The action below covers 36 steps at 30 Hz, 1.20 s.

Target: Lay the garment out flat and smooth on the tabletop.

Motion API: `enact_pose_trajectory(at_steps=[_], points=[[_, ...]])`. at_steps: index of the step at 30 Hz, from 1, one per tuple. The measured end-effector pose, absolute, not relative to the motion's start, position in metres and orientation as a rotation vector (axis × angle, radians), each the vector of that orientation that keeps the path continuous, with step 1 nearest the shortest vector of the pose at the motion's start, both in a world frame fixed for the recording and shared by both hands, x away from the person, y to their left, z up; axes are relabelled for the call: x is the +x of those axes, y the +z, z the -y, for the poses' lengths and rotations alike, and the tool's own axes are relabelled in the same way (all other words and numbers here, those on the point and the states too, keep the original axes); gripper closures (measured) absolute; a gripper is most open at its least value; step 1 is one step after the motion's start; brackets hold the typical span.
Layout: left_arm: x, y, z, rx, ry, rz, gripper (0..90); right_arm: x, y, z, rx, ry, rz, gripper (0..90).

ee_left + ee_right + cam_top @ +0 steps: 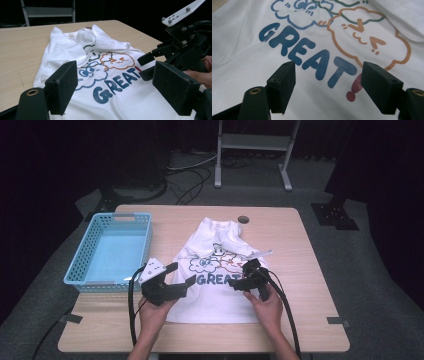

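Observation:
A white T-shirt (215, 302) lies flat in the middle of the wooden table (300, 270), printed with coloured clouds and the blue word GREAT. Its upper part is rumpled, with a sleeve folded over the chest (110, 42). My left gripper (182, 273) hovers open at the shirt's lower left edge; its jaws (115, 67) stand wide apart over the print. My right gripper (241, 275) is open over the shirt's right side, by the end of the word. Its jaws (328, 70) frame the letters AT and the red exclamation mark. It also appears in the left gripper view (146, 65).
A light blue plastic basket (148, 240) stands empty on the left of the table. A round cable hole (243, 219) sits near the far edge. A metal stand (252, 142) and cables are on the floor behind. Bare wood lies right of the shirt.

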<state>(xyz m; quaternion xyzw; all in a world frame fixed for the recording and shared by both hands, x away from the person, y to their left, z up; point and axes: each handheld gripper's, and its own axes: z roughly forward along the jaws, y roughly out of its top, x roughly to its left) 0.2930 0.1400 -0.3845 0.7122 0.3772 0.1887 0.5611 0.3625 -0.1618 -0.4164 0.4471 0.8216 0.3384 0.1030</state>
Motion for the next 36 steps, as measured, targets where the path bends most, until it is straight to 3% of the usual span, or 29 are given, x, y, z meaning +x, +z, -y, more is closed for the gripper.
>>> enact_pose_trajectory(at_steps=[14,36], points=[[0.279,-0.392,-0.152,1.687,0.458,-0.875,19.5,0.355,-0.428,0.142,1.274,0.796,-2.424,23.4],[0.258,-0.397,-0.140,1.729,0.450,-0.829,19.5,0.297,-0.433,0.166,1.258,0.859,-2.386,23.7]])
